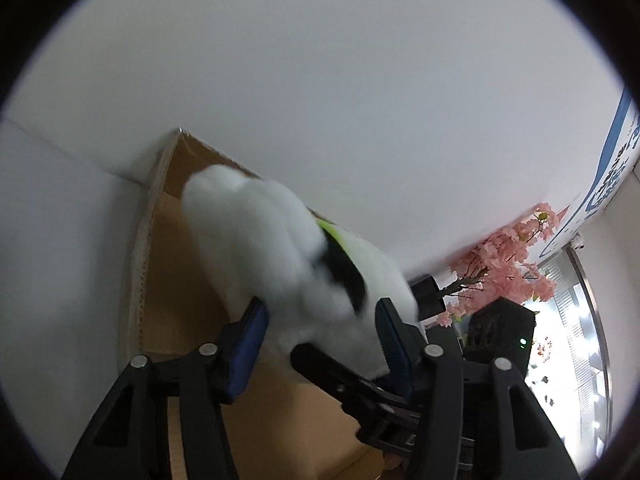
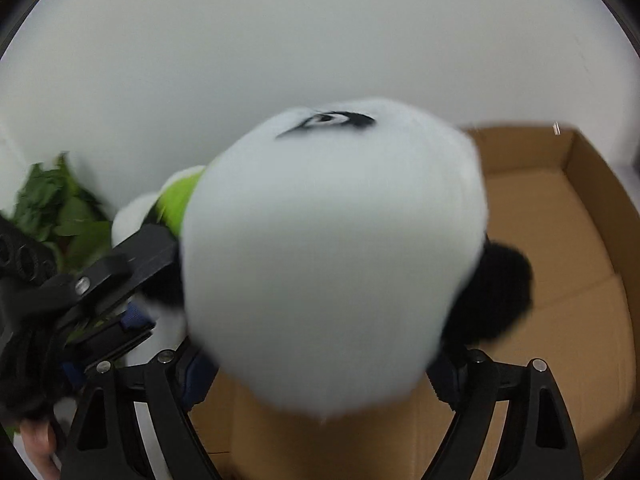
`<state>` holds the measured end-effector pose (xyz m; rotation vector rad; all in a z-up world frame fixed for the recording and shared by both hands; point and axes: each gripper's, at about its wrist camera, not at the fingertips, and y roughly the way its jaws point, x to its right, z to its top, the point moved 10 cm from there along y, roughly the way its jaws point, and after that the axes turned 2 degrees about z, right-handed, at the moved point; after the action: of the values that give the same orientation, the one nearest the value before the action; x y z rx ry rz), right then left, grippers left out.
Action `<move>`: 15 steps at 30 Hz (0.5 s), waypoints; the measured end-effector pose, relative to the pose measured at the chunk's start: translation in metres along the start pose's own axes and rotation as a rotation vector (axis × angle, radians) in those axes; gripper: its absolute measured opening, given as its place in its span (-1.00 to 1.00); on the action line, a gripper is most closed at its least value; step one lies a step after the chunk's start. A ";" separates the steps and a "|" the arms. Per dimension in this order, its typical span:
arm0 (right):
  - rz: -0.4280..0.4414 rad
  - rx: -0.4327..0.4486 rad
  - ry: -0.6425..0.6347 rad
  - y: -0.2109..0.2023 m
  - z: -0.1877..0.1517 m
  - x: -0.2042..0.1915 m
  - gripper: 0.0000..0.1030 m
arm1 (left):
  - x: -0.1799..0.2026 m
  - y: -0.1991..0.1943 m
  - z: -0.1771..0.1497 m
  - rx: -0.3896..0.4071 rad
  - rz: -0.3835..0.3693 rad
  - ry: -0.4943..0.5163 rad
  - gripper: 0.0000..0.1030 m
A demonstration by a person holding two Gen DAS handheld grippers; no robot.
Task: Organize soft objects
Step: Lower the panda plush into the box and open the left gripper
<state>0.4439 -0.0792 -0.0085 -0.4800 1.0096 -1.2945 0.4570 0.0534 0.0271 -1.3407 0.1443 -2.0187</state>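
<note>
A white and black plush panda (image 1: 280, 248) with a lime-green scarf is held over an open cardboard box (image 1: 176, 280). My left gripper (image 1: 320, 340) is shut on the panda's body, its blue pads pressing the fur. My right gripper (image 2: 316, 372) is shut on the panda's head (image 2: 332, 260), which fills the right wrist view, with the box (image 2: 560, 280) below and to the right. The right gripper (image 1: 360, 392) crosses the left wrist view at the bottom; the left gripper (image 2: 100, 280) shows at the left of the right wrist view.
A white wall stands behind the box. A pink blossom plant (image 1: 508, 268) and a dark device (image 1: 504, 332) stand at the right in the left wrist view. Green leaves (image 2: 56, 212) lie at the left in the right wrist view.
</note>
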 end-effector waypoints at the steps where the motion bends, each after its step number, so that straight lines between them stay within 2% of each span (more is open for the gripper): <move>1: -0.008 -0.038 0.020 0.007 -0.002 0.008 0.66 | -0.002 0.006 -0.004 -0.018 0.006 -0.014 -0.11; 3: -0.019 -0.121 0.062 0.025 -0.007 0.015 0.65 | -0.006 0.012 -0.007 -0.034 0.040 -0.028 -0.11; 6: -0.042 -0.185 0.047 0.041 -0.012 -0.003 0.65 | -0.005 0.006 -0.011 -0.034 0.073 -0.015 -0.11; 7: -0.050 -0.186 0.021 0.046 -0.013 -0.024 0.65 | -0.004 -0.001 -0.014 -0.034 0.094 0.009 -0.11; 9: -0.069 -0.160 -0.017 0.032 -0.007 -0.031 0.65 | 0.008 -0.025 -0.019 0.001 0.118 0.064 -0.10; 11: -0.049 -0.105 -0.038 0.009 0.001 -0.040 0.67 | 0.023 -0.049 -0.026 0.044 0.151 0.117 -0.03; 15: -0.062 0.098 -0.118 -0.063 0.007 -0.053 0.89 | 0.049 -0.106 -0.051 0.147 0.287 0.303 0.17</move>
<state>0.4172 -0.0472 0.0627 -0.5096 0.8351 -1.3485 0.3513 0.0896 0.0885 -0.8641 0.3018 -1.9316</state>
